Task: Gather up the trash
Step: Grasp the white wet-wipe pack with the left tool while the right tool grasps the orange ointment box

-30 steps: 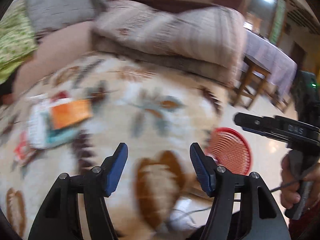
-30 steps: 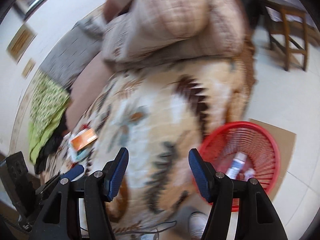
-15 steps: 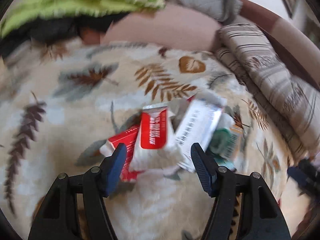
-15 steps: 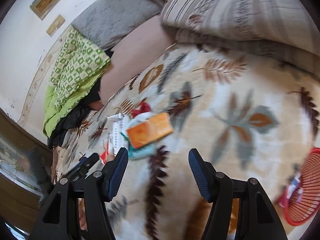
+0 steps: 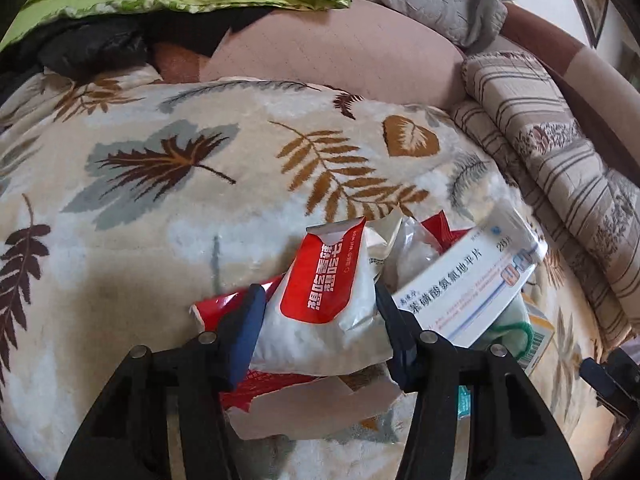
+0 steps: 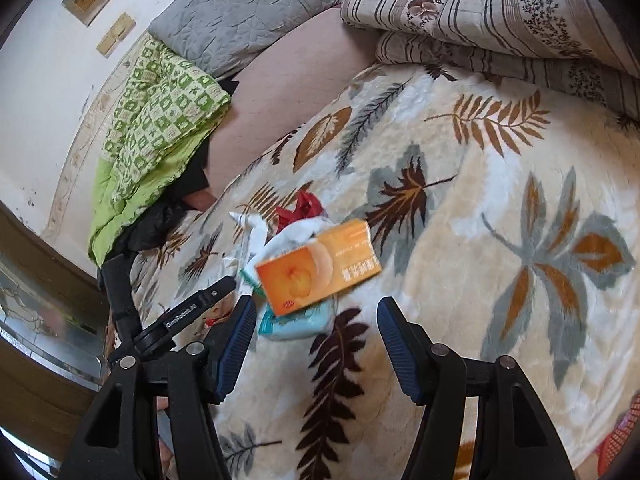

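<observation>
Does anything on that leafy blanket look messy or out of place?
Yes. A heap of litter sits on the blanket: a red-and-white pouch with its top torn open, a white medicine box, an orange box and crumpled wrappers, piled askew over each other.

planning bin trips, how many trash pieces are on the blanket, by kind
boxes: 2, white box and orange box
pouch: 1
red wrappers: 2
blue pack: 1
clear bag: 1
total: at least 7, more may be hidden

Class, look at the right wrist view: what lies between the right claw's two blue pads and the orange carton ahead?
Only bare leaf-patterned blanket lies between the right claw and the orange carton; a pale blue packet sits just under the carton.
</observation>
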### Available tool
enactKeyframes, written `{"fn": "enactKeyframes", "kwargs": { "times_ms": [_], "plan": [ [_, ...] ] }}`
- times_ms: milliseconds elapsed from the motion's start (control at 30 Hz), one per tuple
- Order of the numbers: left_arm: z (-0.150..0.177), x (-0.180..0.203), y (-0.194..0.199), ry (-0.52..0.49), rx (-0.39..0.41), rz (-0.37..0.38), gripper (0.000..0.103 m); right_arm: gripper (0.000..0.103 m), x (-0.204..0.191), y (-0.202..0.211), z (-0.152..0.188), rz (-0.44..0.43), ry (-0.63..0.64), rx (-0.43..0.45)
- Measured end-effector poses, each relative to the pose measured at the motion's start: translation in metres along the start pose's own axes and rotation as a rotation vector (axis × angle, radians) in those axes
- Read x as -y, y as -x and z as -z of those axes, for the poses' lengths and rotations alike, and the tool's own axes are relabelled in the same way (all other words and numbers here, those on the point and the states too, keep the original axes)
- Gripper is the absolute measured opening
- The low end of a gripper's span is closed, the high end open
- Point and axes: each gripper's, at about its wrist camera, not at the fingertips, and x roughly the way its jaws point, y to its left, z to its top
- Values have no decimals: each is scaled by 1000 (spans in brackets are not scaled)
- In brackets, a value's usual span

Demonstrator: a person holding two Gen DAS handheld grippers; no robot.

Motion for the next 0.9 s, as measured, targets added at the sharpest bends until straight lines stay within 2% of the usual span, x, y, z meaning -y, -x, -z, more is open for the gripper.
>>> {"fn": "enactKeyframes", "kwargs": {
  "times_ms": [100, 200, 333, 400, 500, 600, 733, 800, 867, 900],
  "plan": [
    [1, 4, 2, -17, 9, -16, 51, 68, 6, -9, -11, -7, -31, -5],
    [-2, 5, 11, -10, 34, 1, 50, 68, 11, -21, -24, 17, -50, -6],
    [-9, -6, 39, 38, 130, 28, 50, 68, 15, -46, -42, 20, -57, -21],
    [-11, -12, 47, 56, 155, 33, 50, 68, 15, -64, -53, 41, -38, -27],
    [-15, -18, 50, 73, 172, 3, 50, 65, 20, -85, -57, 18, -34, -56],
    [-16, -24, 49, 94, 165, 2, 50, 51, 23, -101, -48, -28, -53, -119],
    [-17, -24, 55, 84, 186, -1, 50, 50, -1, -91, -33, -97, 32, -200],
    [-17, -22, 58, 68, 195, -2, 50, 50, -12, -77, -10, -155, 40, -279],
    [-16, -19, 61, 62, 199, 4, 50, 50, -18, -68, 10, -174, 63, -325],
    [-16, -19, 62, 63, 200, 9, 50, 50, -22, -62, 19, -157, 78, -327]
  ]
}}
